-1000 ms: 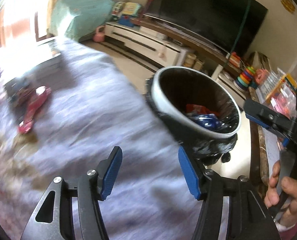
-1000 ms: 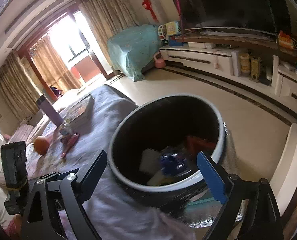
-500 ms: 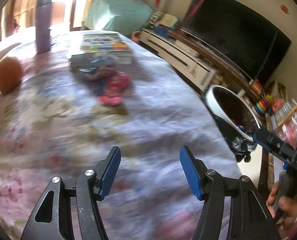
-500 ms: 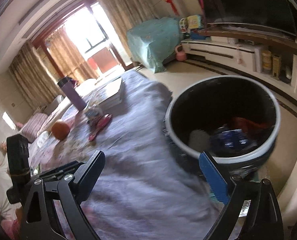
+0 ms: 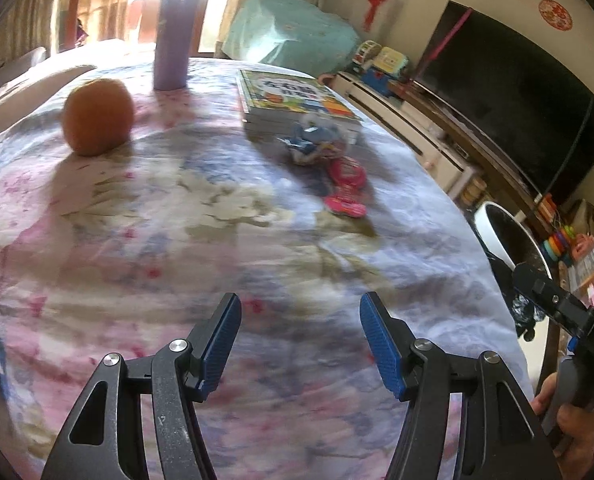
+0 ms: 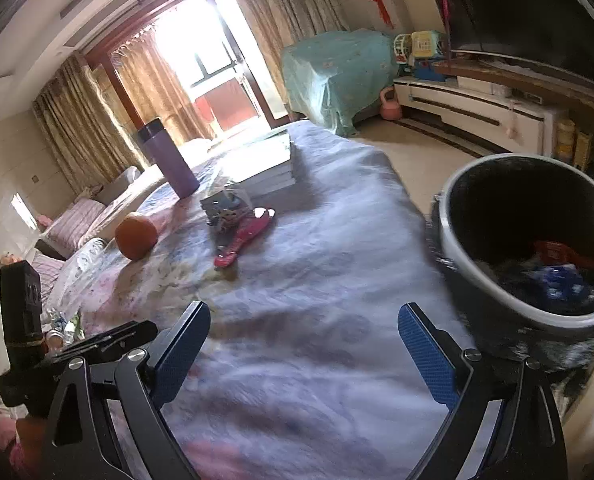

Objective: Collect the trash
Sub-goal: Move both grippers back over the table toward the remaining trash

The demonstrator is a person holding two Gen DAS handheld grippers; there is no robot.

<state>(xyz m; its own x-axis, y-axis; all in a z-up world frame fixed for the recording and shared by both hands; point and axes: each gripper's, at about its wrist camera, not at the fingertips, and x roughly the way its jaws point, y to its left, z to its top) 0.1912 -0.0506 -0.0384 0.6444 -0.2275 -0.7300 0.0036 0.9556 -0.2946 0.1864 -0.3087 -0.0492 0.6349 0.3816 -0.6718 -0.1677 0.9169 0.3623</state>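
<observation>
A crumpled blue and white wrapper lies on the cloth-covered table by a stack of books; it also shows in the right wrist view. A pink wrapper lies just in front of it, and shows in the right wrist view. A black bin with a white rim stands past the table's right edge with red and blue trash inside; its rim shows in the left wrist view. My left gripper is open and empty above the near table. My right gripper is open and empty, left of the bin.
An orange, a purple bottle and a stack of books stand on the table's far half. A TV and low cabinet run along the right wall. A sofa lies beyond the table.
Both grippers have swung away from the bin, back toward the table. The bin has slid to the right edge of both views; the wrappers, orange and bottle have come into view.
</observation>
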